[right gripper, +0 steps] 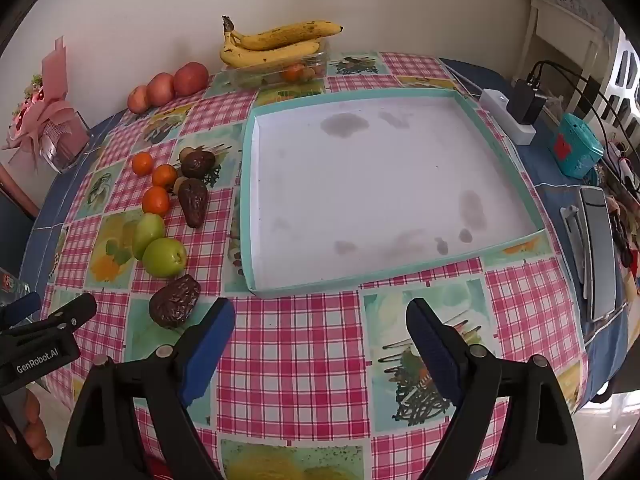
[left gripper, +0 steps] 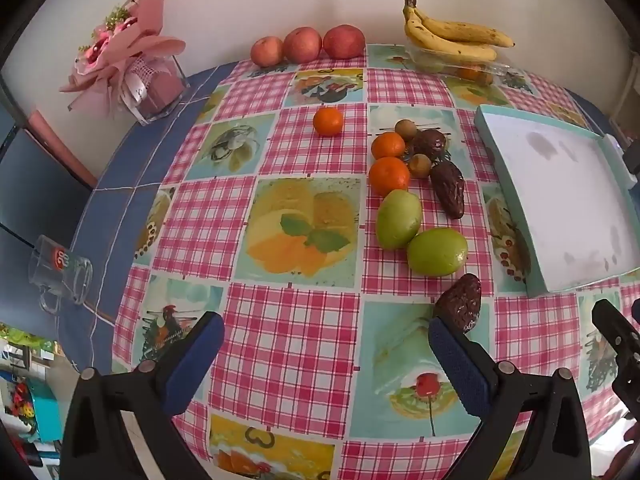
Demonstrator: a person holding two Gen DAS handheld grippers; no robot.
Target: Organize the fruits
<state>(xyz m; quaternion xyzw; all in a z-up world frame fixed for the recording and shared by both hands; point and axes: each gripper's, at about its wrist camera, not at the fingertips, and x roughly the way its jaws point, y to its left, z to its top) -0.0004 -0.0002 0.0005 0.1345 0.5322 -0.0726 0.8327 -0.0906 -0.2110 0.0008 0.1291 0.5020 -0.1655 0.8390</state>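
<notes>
Loose fruit lies on the checked tablecloth: three oranges [left gripper: 389,176], two green fruits [left gripper: 437,252], three dark avocados [left gripper: 459,304] and small brown round fruits [left gripper: 419,165]. Three red apples [left gripper: 302,45] and a bunch of bananas [left gripper: 452,36] sit at the far edge. A shallow teal-rimmed tray [right gripper: 496,247] with a white floor lies to the right of the fruit, nothing in it. My left gripper [left gripper: 326,344] hangs open above the cloth, its right pad just in front of the nearest avocado. My right gripper [right gripper: 320,328] is open over the cloth in front of the tray.
A clear plastic box [right gripper: 280,70] under the bananas holds small fruit. A pink bouquet in a clear vase [left gripper: 132,68] and a tipped glass mug [left gripper: 60,276] stand at the left. A power strip with charger [right gripper: 516,112], a teal box [right gripper: 576,150] and a remote [right gripper: 598,252] lie right.
</notes>
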